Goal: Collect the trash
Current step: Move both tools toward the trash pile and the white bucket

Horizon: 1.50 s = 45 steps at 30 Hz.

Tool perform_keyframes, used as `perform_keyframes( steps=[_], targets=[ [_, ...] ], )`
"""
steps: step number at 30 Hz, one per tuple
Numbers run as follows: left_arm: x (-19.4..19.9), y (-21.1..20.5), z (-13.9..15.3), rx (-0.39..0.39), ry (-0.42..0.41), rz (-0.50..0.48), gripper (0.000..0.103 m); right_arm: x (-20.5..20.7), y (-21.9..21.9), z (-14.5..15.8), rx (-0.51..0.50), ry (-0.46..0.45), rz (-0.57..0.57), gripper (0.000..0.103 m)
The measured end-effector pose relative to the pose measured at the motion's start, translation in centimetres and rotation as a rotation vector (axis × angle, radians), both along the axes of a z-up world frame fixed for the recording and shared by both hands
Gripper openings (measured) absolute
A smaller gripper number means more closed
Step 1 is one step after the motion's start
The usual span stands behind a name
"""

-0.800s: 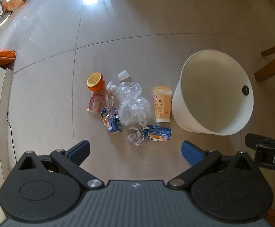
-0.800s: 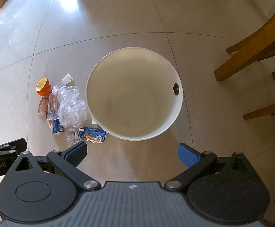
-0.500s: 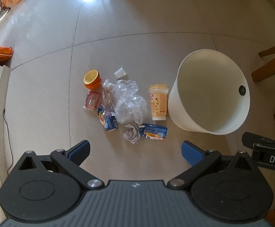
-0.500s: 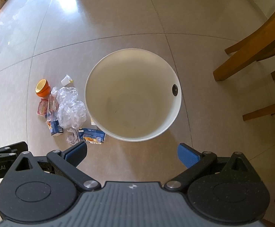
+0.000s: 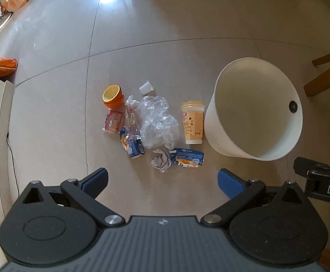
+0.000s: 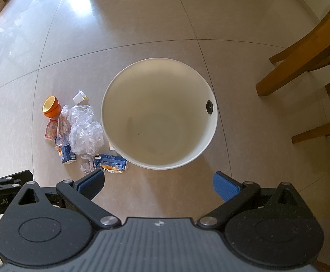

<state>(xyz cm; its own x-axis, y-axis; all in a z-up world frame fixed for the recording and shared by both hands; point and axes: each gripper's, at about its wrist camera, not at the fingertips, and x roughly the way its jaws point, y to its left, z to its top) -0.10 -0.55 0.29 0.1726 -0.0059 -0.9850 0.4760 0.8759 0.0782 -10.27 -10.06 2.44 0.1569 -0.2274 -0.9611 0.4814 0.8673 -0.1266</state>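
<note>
Both grippers hang high over the tiled floor point(image 5: 187, 22), and nothing is in either one. The left gripper point(image 5: 162, 181) points down with its blue-padded jaws spread wide and released, bare floor between them. The right gripper point(image 6: 158, 182) is spread just as wide, jaws released, with the near rim of the white bin point(image 6: 160, 122) showing just past its fingertips.

The bin stands open with nothing in it, a dark round fitting on its inner right wall. All the trash lies in a loose cluster to the bin's left. Closest to the bin stands a yellow paper cup point(image 5: 192, 122), upright, just beside the wall. Left of it sprawls a crumpled clear plastic bag point(image 5: 158, 122), then a clear wrapper, a blue carton point(image 5: 134, 149) and a red packet point(image 5: 113, 121). At the far side sit an orange bowl point(image 5: 112, 96) and a small white cup point(image 5: 146, 87) on its side. Nearest the left gripper lie a crumpled tissue point(image 5: 161, 163) and a flattened blue box point(image 5: 187, 157), touching. Wooden chair legs point(image 6: 301, 52) stand well right of the bin.
</note>
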Motion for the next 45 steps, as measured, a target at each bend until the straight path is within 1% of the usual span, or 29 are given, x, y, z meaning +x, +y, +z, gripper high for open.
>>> perform_keyframes(
  steps=[3,6,8,11,17,22,24,29,33,37,40,43,45],
  targets=[
    [0.0,-0.2,-0.1,-0.001,-0.002,-0.011,0.102,0.0,0.0,-0.1,0.001,0.001,-0.001,0.103],
    [0.0,-0.1,-0.1,-0.020,0.016,-0.014,0.102,-0.1,0.0,-0.1,0.000,-0.002,-0.001,0.103],
    [0.0,-0.1,-0.4,-0.018,0.025,-0.016,0.102,-0.1,0.0,-0.1,-0.001,-0.004,0.002,0.103],
    [-0.1,-0.2,-0.7,-0.013,0.023,-0.015,0.102,-0.1,0.0,-0.3,-0.004,-0.007,0.006,0.103],
    [-0.2,-0.3,-1.0,-0.031,0.021,-0.015,0.102,-0.2,-0.1,-0.5,-0.010,-0.012,0.012,0.103],
    [-0.1,-0.8,-1.6,-0.020,0.006,-0.030,0.102,0.1,-0.2,-0.9,-0.042,-0.014,0.031,0.103],
    [0.1,-1.0,-1.8,-0.025,0.002,-0.039,0.102,0.1,-0.4,-0.9,-0.051,-0.028,0.039,0.103],
    [0.1,-1.4,-2.3,-0.040,0.005,-0.044,0.102,0.3,-1.1,-1.4,-0.082,-0.024,0.045,0.103],
    [0.1,-1.9,-2.9,-0.034,-0.003,-0.063,0.102,0.3,-2.1,-2.0,-0.063,-0.027,0.025,0.103],
    [0.0,-2.6,-2.9,-0.037,-0.017,-0.058,0.102,0.1,-2.9,-2.2,-0.054,-0.050,0.037,0.103],
    [0.3,-3.0,-3.0,-0.050,-0.011,-0.029,0.102,0.2,-3.4,-2.4,-0.032,-0.056,0.066,0.103],
    [0.4,-3.4,-3.2,-0.059,-0.024,-0.006,0.102,0.5,-3.9,-2.5,-0.018,-0.060,0.106,0.103],
    [0.5,-3.5,-3.5,-0.072,-0.027,-0.005,0.102,0.7,-4.2,-2.6,0.002,-0.071,0.138,0.103]
  ],
)
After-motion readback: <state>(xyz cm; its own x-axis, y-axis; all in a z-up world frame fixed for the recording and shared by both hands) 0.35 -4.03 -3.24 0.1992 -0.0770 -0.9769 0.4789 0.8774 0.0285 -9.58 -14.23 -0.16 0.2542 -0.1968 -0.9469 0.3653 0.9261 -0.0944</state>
